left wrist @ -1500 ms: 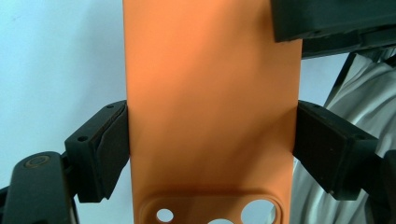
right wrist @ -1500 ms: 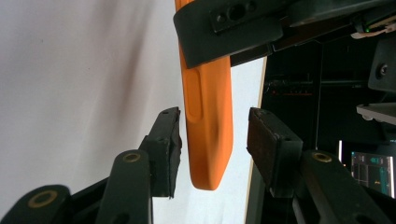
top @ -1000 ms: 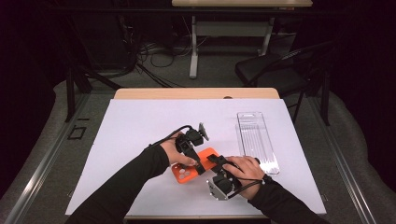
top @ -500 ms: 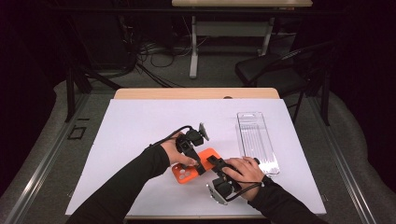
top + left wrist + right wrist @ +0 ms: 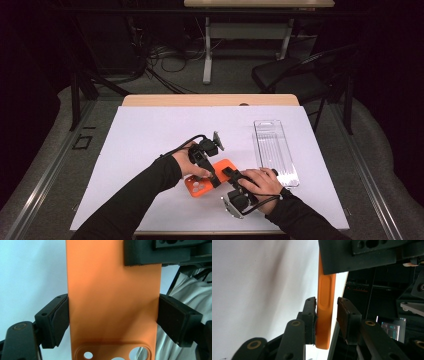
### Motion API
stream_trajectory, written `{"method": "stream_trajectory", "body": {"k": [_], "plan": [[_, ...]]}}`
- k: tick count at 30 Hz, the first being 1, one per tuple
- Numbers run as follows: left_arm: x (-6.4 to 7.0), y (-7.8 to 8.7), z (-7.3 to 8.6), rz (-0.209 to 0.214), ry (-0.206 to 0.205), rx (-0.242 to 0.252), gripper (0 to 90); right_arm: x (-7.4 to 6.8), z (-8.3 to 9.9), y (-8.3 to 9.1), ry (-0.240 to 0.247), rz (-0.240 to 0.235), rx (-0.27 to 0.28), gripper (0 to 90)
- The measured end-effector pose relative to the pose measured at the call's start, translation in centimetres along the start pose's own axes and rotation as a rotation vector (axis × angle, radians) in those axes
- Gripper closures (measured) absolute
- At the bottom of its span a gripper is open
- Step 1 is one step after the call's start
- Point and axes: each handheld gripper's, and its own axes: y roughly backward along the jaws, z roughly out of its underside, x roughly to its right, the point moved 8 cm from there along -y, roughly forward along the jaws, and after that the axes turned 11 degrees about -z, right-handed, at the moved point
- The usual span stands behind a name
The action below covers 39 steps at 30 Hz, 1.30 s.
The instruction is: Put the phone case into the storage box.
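We see an orange phone case lying on the white table, near its front edge, with both tongs on it. The left gripper spans the case across its width, pads pressed to both long edges, holding it. The right gripper straddles the case's thin edge; one pad touches, the other stands slightly off. A clear plastic tray lies at two o'clock from the case.

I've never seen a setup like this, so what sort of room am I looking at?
Probably a lab or recording room, not a home: a white-covered table stands in a dark space, loose cables lie on the floor behind it, and a screen glows in the background.
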Motion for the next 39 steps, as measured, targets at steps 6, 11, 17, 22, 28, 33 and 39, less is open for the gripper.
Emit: {"method": "stream_trajectory", "body": {"k": [6,11,17,22,28,33,39], "plan": [[-0.03,-0.14,0.00,0.005,0.008,-0.004,16.1,-0.11,0.03,-0.06,0.004,0.004,-0.005,72.1],[-0.02,-0.18,0.00,0.011,0.015,-0.005,16.1,-0.22,0.07,-0.07,-0.003,0.005,-0.012,73.5],[-0.06,-0.14,-0.01,0.015,0.024,-0.002,16.1,-0.26,0.07,-0.11,-0.004,0.011,-0.009,75.6],[-0.11,-0.21,0.03,0.022,0.029,-0.008,16.1,-0.27,0.09,-0.11,-0.007,0.015,-0.013,76.3],[-0.15,-0.21,-0.03,0.023,0.033,-0.006,16.1,-0.26,0.11,-0.21,-0.003,0.025,-0.015,76.8],[-0.24,-0.14,-0.06,0.021,0.028,-0.004,16.0,-0.19,0.13,-0.21,-0.010,0.031,-0.014,77.3],[-0.21,-0.19,-0.03,0.017,0.028,-0.004,16.0,-0.21,0.10,-0.23,-0.012,0.036,-0.018,77.6]]}}
